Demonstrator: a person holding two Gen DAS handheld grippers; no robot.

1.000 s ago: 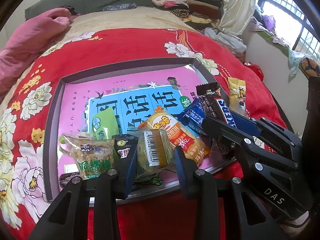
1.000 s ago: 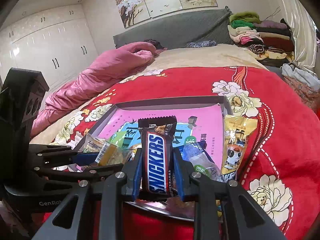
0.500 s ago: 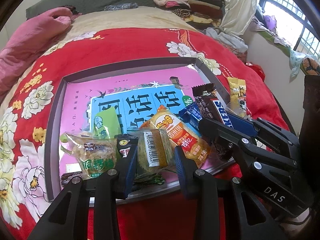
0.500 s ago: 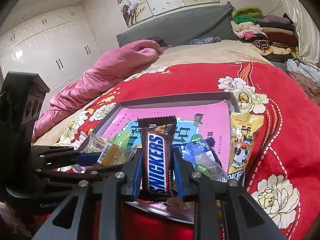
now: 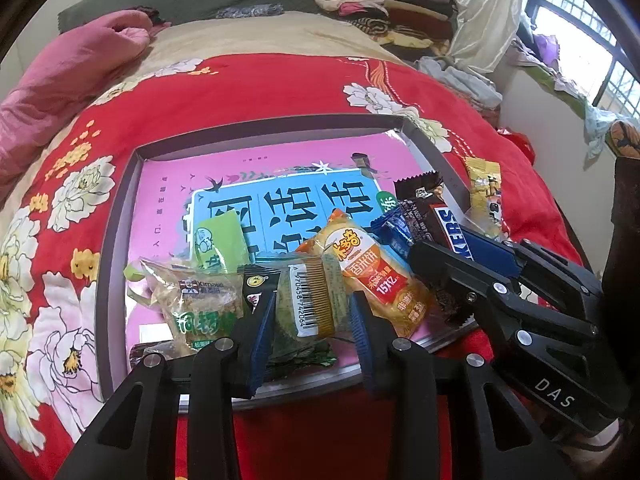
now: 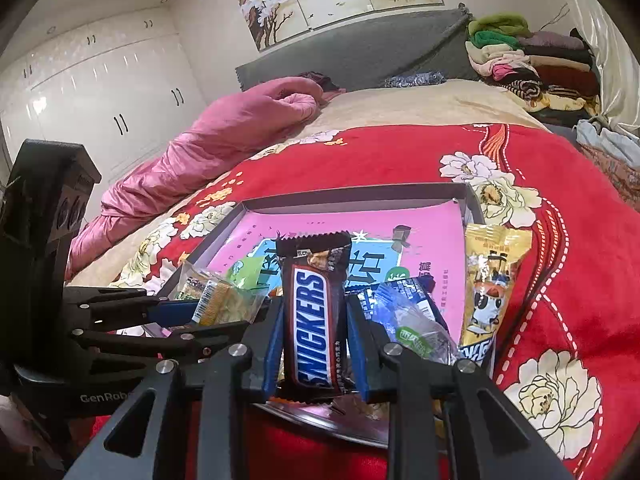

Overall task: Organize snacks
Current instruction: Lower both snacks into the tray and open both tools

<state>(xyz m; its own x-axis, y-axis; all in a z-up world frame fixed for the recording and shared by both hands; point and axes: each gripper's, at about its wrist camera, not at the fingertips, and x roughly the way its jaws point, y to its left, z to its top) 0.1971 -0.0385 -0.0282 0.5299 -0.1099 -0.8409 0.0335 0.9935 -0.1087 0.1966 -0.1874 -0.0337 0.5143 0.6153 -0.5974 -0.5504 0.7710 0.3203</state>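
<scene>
My left gripper [image 5: 312,320] is clamped on the barcoded cake packet [image 5: 310,300]; my right gripper [image 6: 316,344] is clamped on the Snickers bar [image 6: 314,312]. Lift each clear of neighbouring snacks, then set down flat inside the tray [image 5: 116,240] ahead.

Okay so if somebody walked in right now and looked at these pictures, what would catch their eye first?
Probably the Snickers bar, standing upright in the right hand-held gripper at the near edge of the tray. Next to it, the left hand-held gripper clamps a clear-wrapped green cake among a heap of snack packets along that same near edge. Behind lies the bright red flowered blanket under the tray.
</scene>
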